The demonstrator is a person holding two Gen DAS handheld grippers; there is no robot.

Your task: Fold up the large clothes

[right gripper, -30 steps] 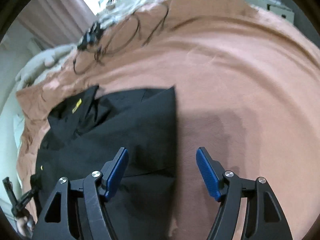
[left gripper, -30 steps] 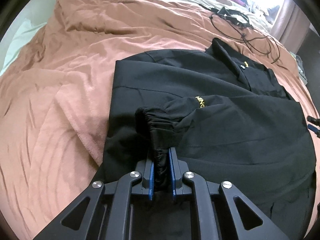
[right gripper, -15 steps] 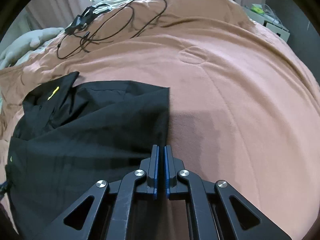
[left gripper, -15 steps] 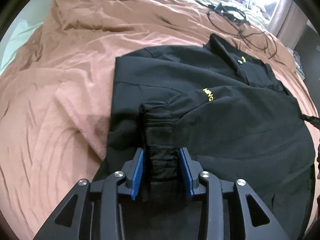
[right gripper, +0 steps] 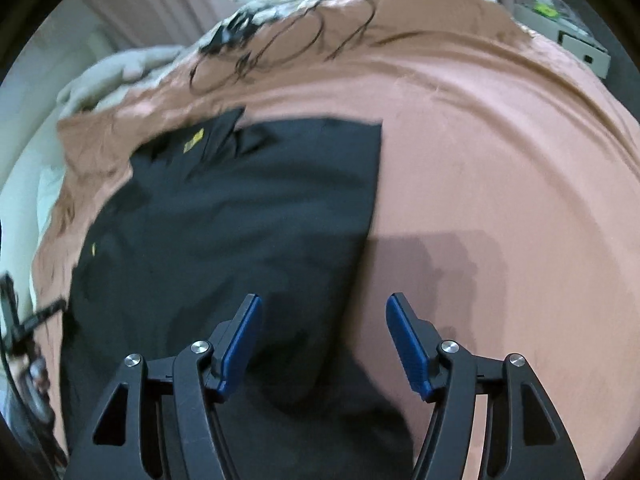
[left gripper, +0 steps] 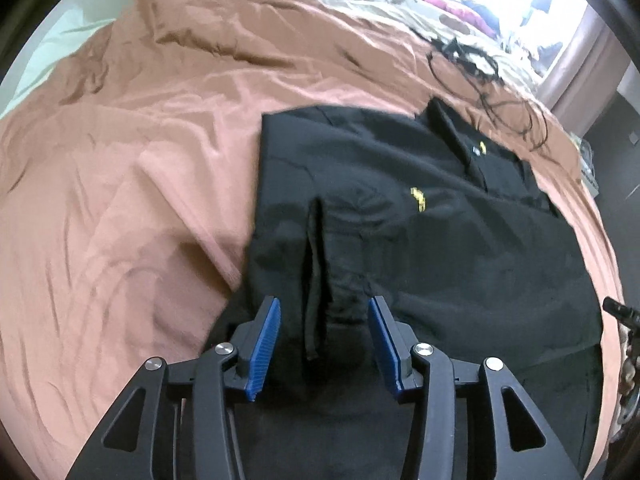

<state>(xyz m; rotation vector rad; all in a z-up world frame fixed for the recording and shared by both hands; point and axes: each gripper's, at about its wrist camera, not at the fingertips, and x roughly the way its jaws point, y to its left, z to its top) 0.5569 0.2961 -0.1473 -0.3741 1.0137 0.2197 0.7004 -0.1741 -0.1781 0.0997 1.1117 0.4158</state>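
Observation:
A black jacket with yellow lettering lies partly folded on a brown blanket. Its sleeve is folded across the body, and the gathered cuff lies between the blue pads of my left gripper, whose jaws are opening; the pads stand clear of the cloth. In the right wrist view the same jacket fills the left half. My right gripper hovers over the jacket's right edge with its jaws opening; cloth lies below them, not pinched.
Black cables lie coiled on the blanket beyond the collar. Pillows and bedding sit at the far side. A white box stands past the bed's right edge. Bare blanket stretches to the right of the jacket.
My left gripper let go of the cuff, which now lies flat between the parted pads. My right gripper closed, then opened again, and shifted along the jacket's right edge.

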